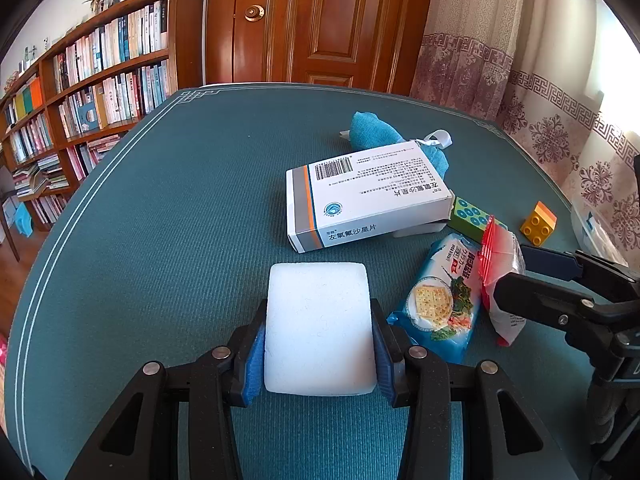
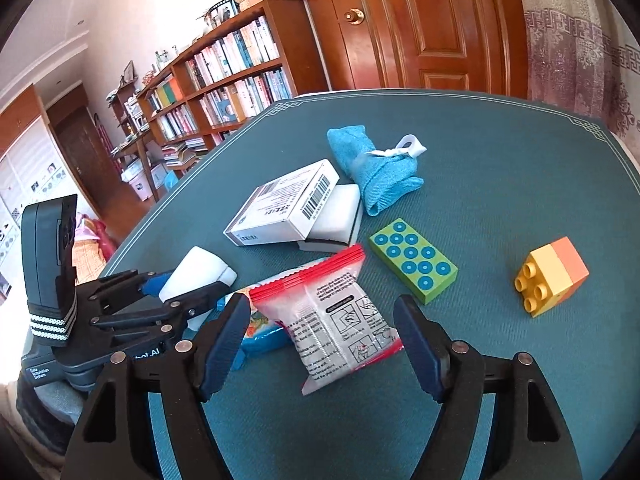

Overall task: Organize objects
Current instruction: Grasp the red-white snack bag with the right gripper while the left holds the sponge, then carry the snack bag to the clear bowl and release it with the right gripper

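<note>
The desk (image 1: 160,220) lies bare along its left edge and toward the far left corner — open passage there. Toward the right edge things crowd together: a medicine box (image 1: 368,196) propped on a white block (image 2: 336,220), a blue cloth (image 2: 372,168) behind, two snack packets (image 2: 340,320) in front. A green brick (image 2: 412,264) and a yellow brick (image 2: 552,276) stand apart — a gap between them.

The right hand-held gripper (image 2: 322,344) is wide open around a red and white packet (image 2: 340,320) on the green counter (image 2: 500,184). The left hand-held gripper (image 2: 196,284) squeezes a white sponge (image 2: 198,274).
</note>
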`<state>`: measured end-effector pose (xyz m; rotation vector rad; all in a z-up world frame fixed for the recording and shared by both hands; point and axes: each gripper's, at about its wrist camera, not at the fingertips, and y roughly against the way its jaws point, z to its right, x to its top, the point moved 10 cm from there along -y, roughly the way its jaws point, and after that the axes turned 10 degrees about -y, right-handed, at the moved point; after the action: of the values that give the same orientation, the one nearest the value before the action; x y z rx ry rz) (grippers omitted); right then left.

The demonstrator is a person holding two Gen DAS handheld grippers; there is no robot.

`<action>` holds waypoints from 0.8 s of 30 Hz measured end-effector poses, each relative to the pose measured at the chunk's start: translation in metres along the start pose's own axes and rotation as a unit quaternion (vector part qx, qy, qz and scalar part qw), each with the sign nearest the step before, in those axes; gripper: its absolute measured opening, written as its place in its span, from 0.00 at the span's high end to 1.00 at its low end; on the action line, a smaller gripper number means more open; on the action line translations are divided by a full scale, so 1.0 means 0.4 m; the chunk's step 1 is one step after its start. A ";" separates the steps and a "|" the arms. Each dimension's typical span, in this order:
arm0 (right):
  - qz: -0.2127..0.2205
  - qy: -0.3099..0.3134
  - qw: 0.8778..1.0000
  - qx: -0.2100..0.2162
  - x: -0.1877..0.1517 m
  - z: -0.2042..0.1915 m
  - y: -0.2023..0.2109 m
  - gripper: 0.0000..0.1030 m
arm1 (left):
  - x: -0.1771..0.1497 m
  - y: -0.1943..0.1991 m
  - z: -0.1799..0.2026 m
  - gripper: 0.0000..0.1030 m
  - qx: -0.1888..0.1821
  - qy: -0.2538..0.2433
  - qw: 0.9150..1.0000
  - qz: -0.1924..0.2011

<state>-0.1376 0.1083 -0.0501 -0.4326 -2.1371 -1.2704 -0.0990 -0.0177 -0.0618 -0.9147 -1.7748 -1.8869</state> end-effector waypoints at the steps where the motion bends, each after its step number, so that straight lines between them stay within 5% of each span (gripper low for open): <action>1: -0.005 0.004 1.000 0.000 -0.007 -0.003 -0.004 0.27 | 0.000 0.000 0.000 0.54 0.000 0.000 1.000 0.000; 5: -0.020 0.010 1.000 -0.013 -0.040 0.001 -0.016 0.30 | -0.001 0.000 0.000 0.54 -0.001 0.000 1.000 0.000; 8: -0.027 0.005 0.999 -0.024 -0.055 0.009 -0.023 0.46 | -0.001 0.000 0.000 0.54 0.000 0.000 1.000 0.000; 12: -0.017 -0.012 0.999 -0.028 -0.056 0.013 -0.012 0.52 | 0.001 0.002 -0.003 0.54 0.000 0.003 1.000 0.001; 24: 0.016 -0.048 0.998 -0.048 -0.066 0.048 0.099 0.55 | 0.013 0.029 -0.004 0.54 0.007 0.006 1.000 0.014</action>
<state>-0.1020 0.1451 -0.0473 -0.5765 -2.1456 -1.3643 -0.0951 -0.0200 -0.0499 -0.9161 -1.7559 -1.8571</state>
